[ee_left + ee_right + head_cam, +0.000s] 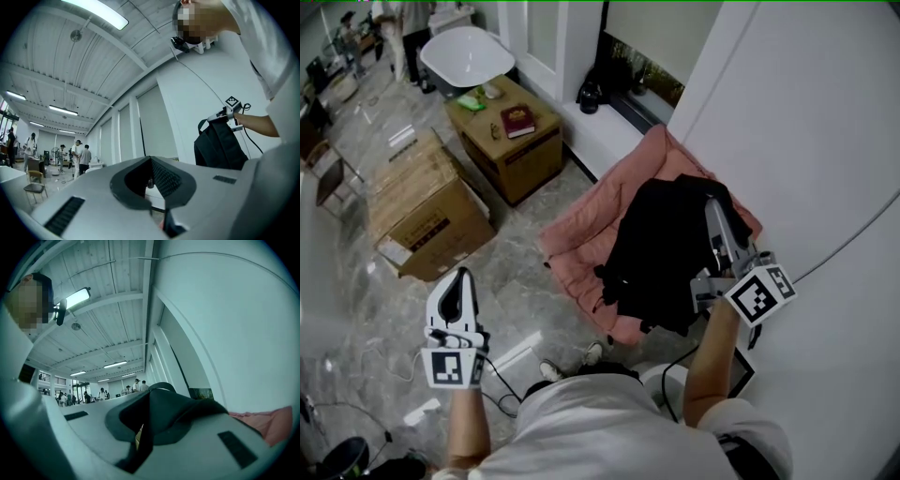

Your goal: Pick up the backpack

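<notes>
The black backpack [661,248] hangs in the air in front of a pink cushioned seat [581,225], beside the white wall. My right gripper [713,210] is shut on its top handle, and a black strap loop [161,386] shows between the jaws of my right gripper [152,397]. In the left gripper view the backpack [220,145] dangles below my right gripper [229,112]. My left gripper [459,279] is off to the left over the floor, well apart from the bag. Its jaws [151,161] stand together with nothing in them.
Two cardboard boxes [422,206] [506,141] stand on the marble floor at the left, the far one bearing a red book [517,120]. The white wall [806,141] runs close along the right. Cables lie on the floor near my feet. Several people stand far back.
</notes>
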